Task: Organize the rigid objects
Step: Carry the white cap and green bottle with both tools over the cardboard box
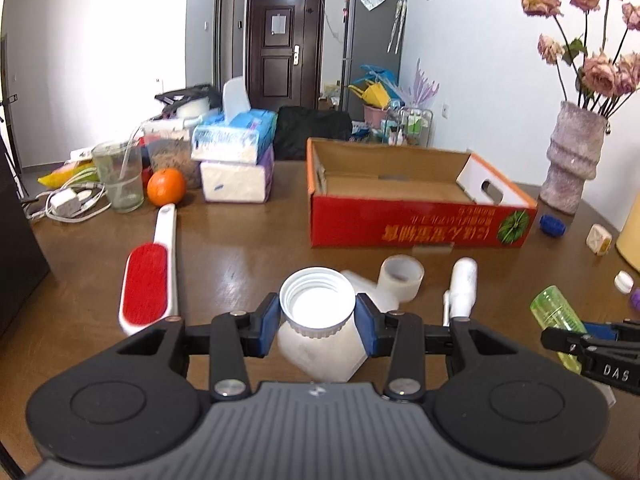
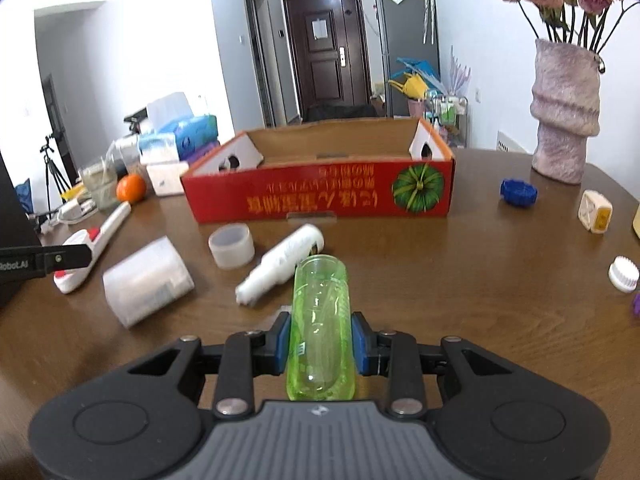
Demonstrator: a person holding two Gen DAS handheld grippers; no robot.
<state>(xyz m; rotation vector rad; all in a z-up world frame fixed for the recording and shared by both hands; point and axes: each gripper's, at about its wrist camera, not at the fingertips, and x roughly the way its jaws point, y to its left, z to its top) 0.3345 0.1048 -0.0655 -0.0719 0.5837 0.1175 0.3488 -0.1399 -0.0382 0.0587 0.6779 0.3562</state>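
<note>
Left wrist view: white jar gripped; right wrist view: green bottle gripped

Left wrist view: the left gripper (image 1: 317, 322) has its blue pads clamped on the threaded neck of a white plastic jar (image 1: 320, 340), whose open mouth tilts up toward the camera while its body slopes down and away below the jaws. Only this view shows the full red face of the lint brush (image 1: 149, 276), lying lengthwise on the brown table (image 1: 240, 248), handle pointing away. One tape roll (image 1: 401, 278) and one white tube (image 1: 464, 286) lie ahead of the open red cardboard box (image 1: 416, 200). At the right edge the right gripper's finger and the green bottle (image 1: 556, 314) appear.

Right wrist view: the right gripper (image 2: 320, 344) is closed on one translucent green bottle (image 2: 320, 320), long axis running straight away from the camera toward the box (image 2: 320, 196), rounded end nearest the lens. This view alone shows the jar (image 2: 148, 280) from the side, blurred, lying roughly level. One blue cap (image 2: 518, 192), one small cream block (image 2: 595, 210) and one white ribbed cap (image 2: 623, 274) lie apart at the right, near one vase (image 2: 564, 120) of dried roses.
</note>
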